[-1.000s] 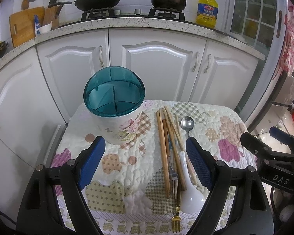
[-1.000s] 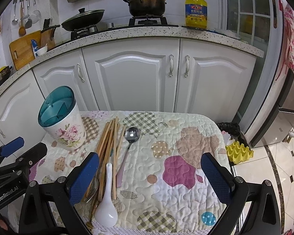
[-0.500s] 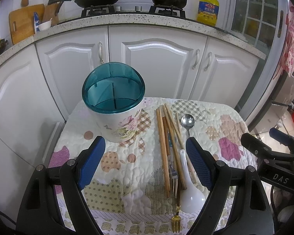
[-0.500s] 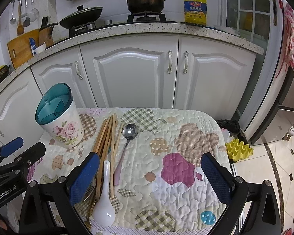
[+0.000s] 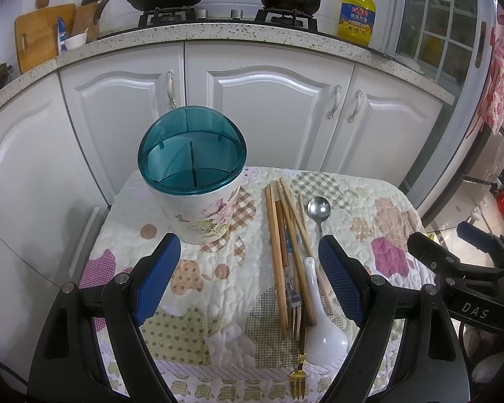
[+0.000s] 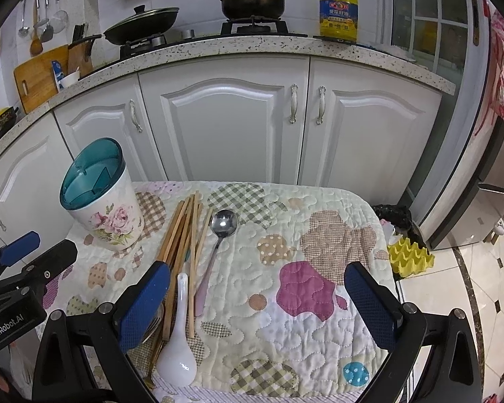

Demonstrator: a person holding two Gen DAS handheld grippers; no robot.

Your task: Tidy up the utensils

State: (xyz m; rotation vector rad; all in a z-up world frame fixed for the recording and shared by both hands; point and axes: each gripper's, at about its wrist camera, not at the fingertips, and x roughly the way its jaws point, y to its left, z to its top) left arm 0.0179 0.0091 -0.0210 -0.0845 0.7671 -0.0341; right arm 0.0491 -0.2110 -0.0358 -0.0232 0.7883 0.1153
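Above the quilted table (image 6: pixel 319 336) your left gripper (image 5: pixel 248 275) and right gripper (image 6: pixel 257 305) hover, jaws apart and empty, so next pick chopsticks (image 5: pixel 277 235) for the holder (image 5: pixel 198 194).

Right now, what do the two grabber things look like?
Both are black plastic claws with two fingers tipped by bumpy blue pads. The left gripper has white "GenRobot.AI" lettering on its body; the right gripper has "DAS". Silver screws dot the fingers. No cables or sleeves show.

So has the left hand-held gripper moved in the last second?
Yes. In its own view the holder and countertop sit lower in frame than before, so the left hand-held gripper has tilted or risen slightly.
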